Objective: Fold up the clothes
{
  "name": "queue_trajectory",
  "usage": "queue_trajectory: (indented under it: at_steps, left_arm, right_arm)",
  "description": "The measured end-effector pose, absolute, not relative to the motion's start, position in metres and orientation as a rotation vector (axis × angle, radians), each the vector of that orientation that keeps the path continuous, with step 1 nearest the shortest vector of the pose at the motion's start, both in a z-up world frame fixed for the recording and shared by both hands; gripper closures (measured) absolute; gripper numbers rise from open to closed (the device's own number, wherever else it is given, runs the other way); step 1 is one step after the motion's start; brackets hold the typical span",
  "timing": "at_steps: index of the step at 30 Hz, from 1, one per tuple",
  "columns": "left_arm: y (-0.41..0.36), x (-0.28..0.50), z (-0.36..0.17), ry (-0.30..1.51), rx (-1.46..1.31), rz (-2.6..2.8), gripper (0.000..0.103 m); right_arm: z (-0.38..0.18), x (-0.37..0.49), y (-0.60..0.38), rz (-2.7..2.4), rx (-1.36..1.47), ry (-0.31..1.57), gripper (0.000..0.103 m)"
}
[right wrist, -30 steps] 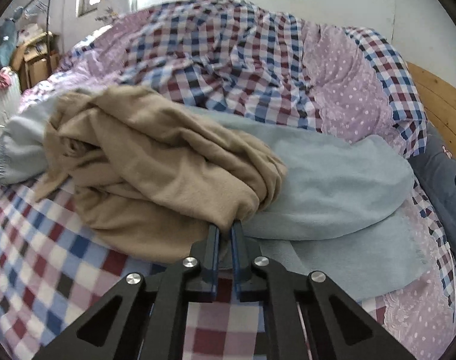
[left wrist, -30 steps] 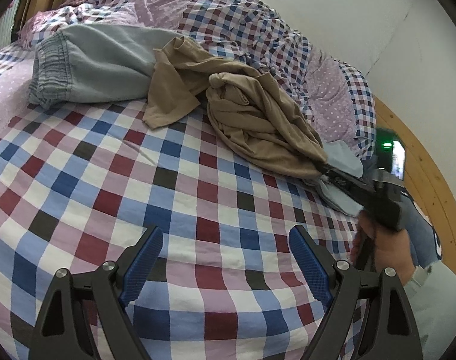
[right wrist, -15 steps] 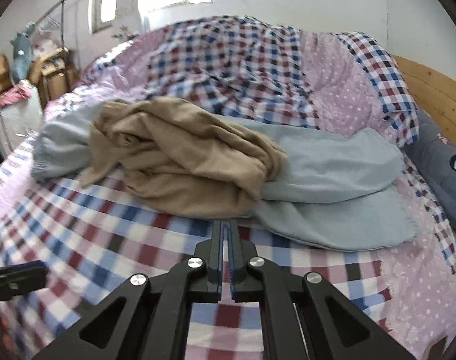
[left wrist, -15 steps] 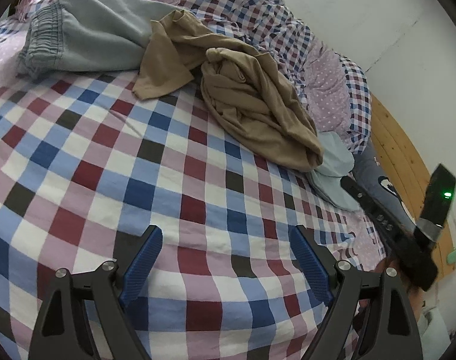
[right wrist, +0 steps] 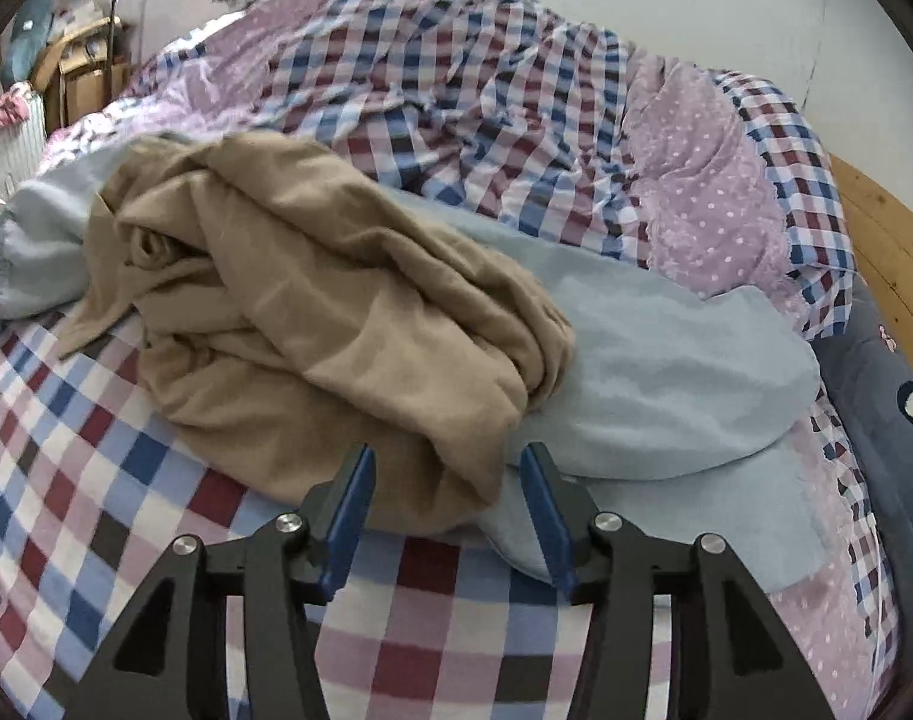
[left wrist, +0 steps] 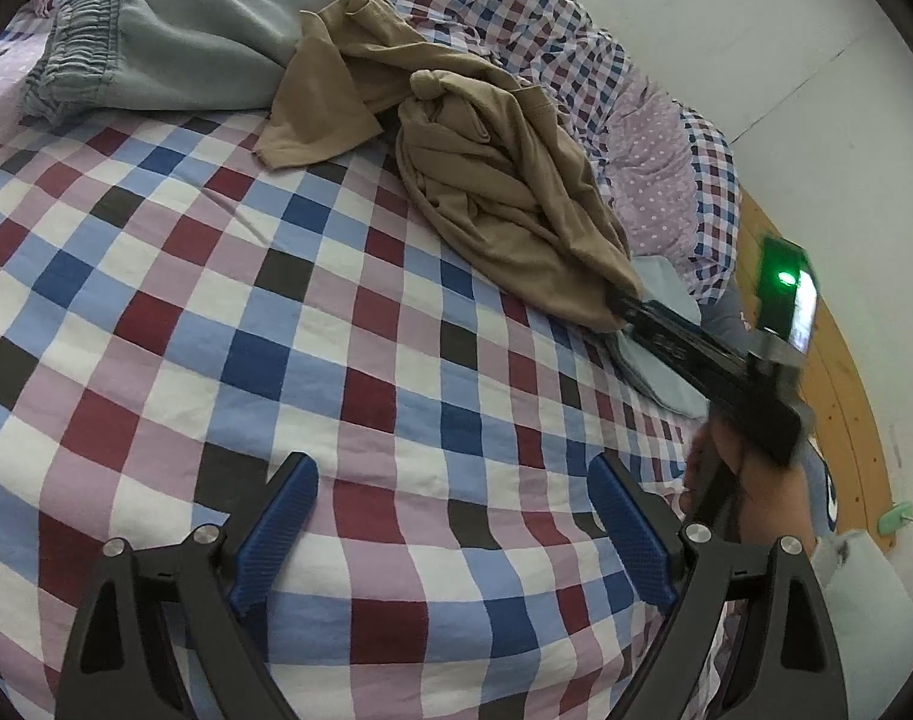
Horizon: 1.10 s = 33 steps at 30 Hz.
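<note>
A crumpled tan garment (left wrist: 486, 180) lies on the checked bedsheet (left wrist: 276, 330), partly over light blue trousers (left wrist: 174, 36). In the right wrist view the tan garment (right wrist: 336, 300) is heaped on the light blue trousers (right wrist: 666, 372). My right gripper (right wrist: 447, 504) is open, its blue pads on either side of the tan garment's near edge. It shows in the left wrist view (left wrist: 621, 303) at that edge. My left gripper (left wrist: 453, 531) is open and empty over bare sheet.
A bunched checked and dotted quilt (right wrist: 516, 108) lies behind the clothes. A dark blue pillow (right wrist: 888, 420) and wooden headboard (right wrist: 894, 240) are at the right. White wall is behind. Furniture (right wrist: 78, 66) stands at the far left.
My right gripper pulled back shut, then came forward again to the tan garment's edge and opened. My left gripper stayed open, its view shifting slightly.
</note>
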<state>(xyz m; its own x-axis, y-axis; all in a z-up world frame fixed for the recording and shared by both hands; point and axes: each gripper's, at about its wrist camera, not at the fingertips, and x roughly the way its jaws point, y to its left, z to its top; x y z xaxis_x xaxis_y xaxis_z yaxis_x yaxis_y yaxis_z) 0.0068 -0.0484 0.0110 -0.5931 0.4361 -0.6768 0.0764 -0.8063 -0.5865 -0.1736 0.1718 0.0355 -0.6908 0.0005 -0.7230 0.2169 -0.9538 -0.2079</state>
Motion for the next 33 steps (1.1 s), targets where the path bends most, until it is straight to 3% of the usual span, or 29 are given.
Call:
queue_trajectory:
  at_steps: [3, 4, 5, 6, 7, 17, 28, 33]
  left_arm:
    - [-0.049, 0.006, 0.010, -0.872, -1.275, 2.472, 0.009]
    - [-0.049, 0.006, 0.010, -0.877, -1.269, 2.467, 0.009]
    - [-0.050, 0.006, 0.011, -0.882, -1.263, 2.461, 0.009]
    - [-0.050, 0.005, 0.011, -0.887, -1.255, 2.458, 0.009]
    - [-0.051, 0.005, 0.012, -0.892, -1.246, 2.455, 0.009]
    - [-0.057, 0.008, 0.026, -0.866, -1.120, 2.532, 0.009]
    - [-0.065, 0.002, 0.029, -0.854, -1.070, 2.559, 0.009]
    - [-0.065, 0.001, 0.034, -0.808, -1.043, 2.586, 0.009]
  right_arm:
    - [0.031, -0.182, 0.171, -2.752, 1.207, 0.406, 0.051]
    - [0.029, -0.184, 0.171, -2.737, 1.218, 0.375, 0.057]
    - [0.030, -0.183, 0.171, -2.751, 1.207, 0.380, 0.065]
    - [0.031, -0.181, 0.170, -2.767, 1.192, 0.388, 0.091]
    - [0.033, -0.180, 0.169, -2.774, 1.181, 0.386, 0.099]
    - [0.087, -0.116, 0.147, -2.699, 0.938, 0.351, 0.100]
    - [0.150, 0.004, 0.153, -2.730, 0.662, 0.136, 0.101]
    - [0.150, 0.041, 0.207, -2.886, 0.705, -0.091, 0.100]
